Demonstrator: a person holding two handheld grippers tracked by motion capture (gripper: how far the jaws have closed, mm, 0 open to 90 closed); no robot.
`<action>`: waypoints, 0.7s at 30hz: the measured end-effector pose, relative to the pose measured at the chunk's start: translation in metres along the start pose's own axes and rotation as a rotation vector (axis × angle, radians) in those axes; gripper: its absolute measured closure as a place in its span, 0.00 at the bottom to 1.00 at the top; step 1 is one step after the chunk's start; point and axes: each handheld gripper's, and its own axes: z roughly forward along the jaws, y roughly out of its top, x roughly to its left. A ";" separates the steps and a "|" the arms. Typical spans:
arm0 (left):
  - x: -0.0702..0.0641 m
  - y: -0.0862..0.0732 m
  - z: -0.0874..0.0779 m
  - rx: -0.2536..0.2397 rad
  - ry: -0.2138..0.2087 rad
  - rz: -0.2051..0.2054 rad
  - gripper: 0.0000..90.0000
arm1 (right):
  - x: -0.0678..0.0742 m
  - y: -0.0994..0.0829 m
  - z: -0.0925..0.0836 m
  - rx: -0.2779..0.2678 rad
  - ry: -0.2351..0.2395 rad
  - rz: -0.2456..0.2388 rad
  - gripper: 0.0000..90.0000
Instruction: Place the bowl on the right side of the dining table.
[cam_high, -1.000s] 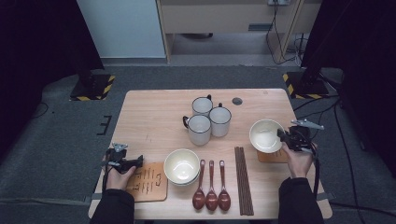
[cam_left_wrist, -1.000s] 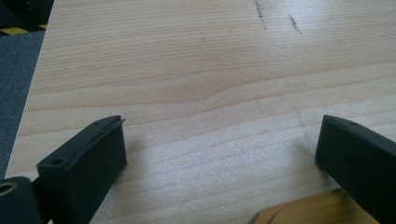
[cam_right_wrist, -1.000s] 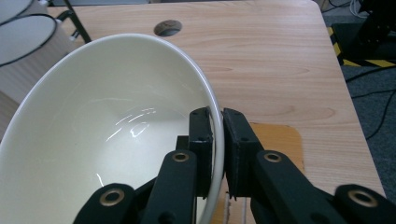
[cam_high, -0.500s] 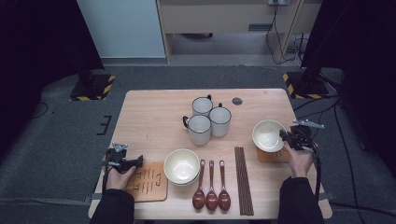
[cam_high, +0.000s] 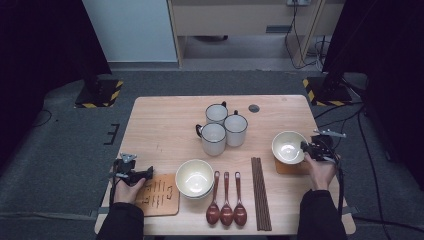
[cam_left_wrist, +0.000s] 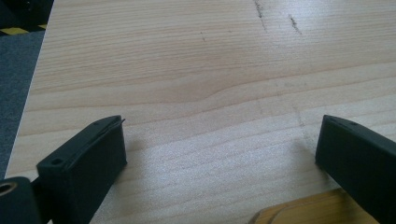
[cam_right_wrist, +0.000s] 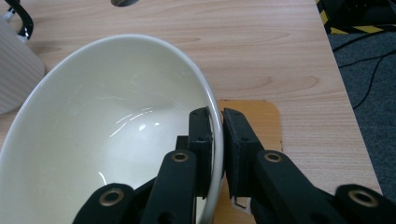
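Note:
My right gripper is shut on the rim of a cream bowl, one jaw inside and one outside. The bowl hangs over a small wooden coaster at the table's right. At the near left my left gripper stands open just above bare wood, nothing between its jaws, beside a larger wooden coaster. A stack of cream bowls sits beside that coaster.
Three white mugs cluster at mid-table. Three brown spoons and dark chopsticks lie near the front edge. A round cable hole is at the back. Dark floor surrounds the table.
The right gripper has carried the bowl slightly downward, closer to the small coaster. The left gripper has stayed where it was.

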 end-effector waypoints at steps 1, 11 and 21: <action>0.000 0.000 0.000 0.000 0.000 0.000 0.01 | 0.000 0.000 0.001 0.003 -0.002 0.000 0.91; 0.000 0.000 0.000 0.000 0.000 0.000 0.01 | -0.005 -0.003 0.005 0.014 -0.012 0.013 0.92; 0.000 0.000 0.000 0.000 0.000 0.000 0.01 | -0.006 -0.005 0.006 0.023 -0.037 0.007 0.92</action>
